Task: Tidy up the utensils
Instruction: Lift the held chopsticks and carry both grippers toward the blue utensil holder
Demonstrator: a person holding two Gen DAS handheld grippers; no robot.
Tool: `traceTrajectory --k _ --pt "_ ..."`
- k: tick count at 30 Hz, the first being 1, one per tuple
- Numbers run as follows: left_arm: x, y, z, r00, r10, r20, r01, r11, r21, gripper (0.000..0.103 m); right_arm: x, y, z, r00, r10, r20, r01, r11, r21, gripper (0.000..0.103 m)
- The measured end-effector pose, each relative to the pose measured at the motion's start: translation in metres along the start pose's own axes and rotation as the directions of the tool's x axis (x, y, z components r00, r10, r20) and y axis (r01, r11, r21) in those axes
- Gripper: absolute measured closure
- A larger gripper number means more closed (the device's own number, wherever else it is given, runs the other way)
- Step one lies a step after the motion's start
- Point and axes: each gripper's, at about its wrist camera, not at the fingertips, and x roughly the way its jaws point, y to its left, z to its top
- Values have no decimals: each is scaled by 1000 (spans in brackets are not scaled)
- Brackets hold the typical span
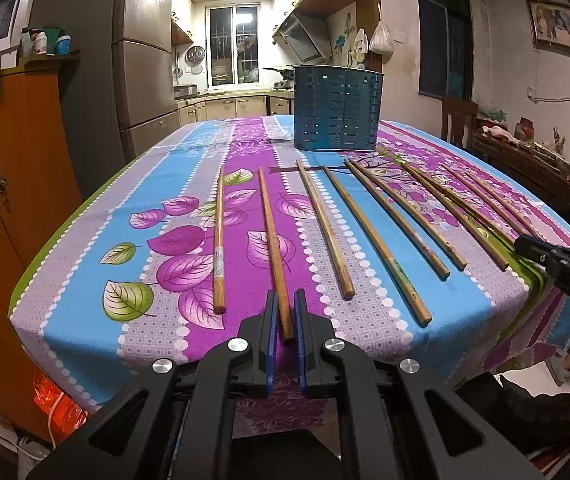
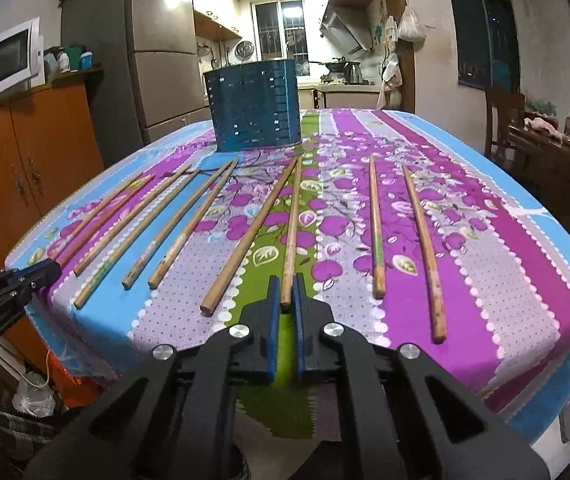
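Both grippers are tipped down at the table's near edge. One thin wooden chopstick [image 1: 275, 240] is pinched by the left gripper [image 1: 285, 312], another stick [image 2: 291, 236] by the right gripper [image 2: 285, 294]. The slotted blue holder [image 1: 337, 108] is stood behind on the leafy cloth [image 1: 165, 240].

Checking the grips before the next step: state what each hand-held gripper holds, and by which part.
The left hand-held gripper is shut on a chopstick at its thick near end. The right hand-held gripper is shut on another chopstick, also at its near end.
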Motion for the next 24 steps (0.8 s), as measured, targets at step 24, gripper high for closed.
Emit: traceTrajectory --k 24 --pt "-42 -7 40 981 89 170 -98 994 51 96 -83 -2 75 947 12 322 28 992 -120 98"
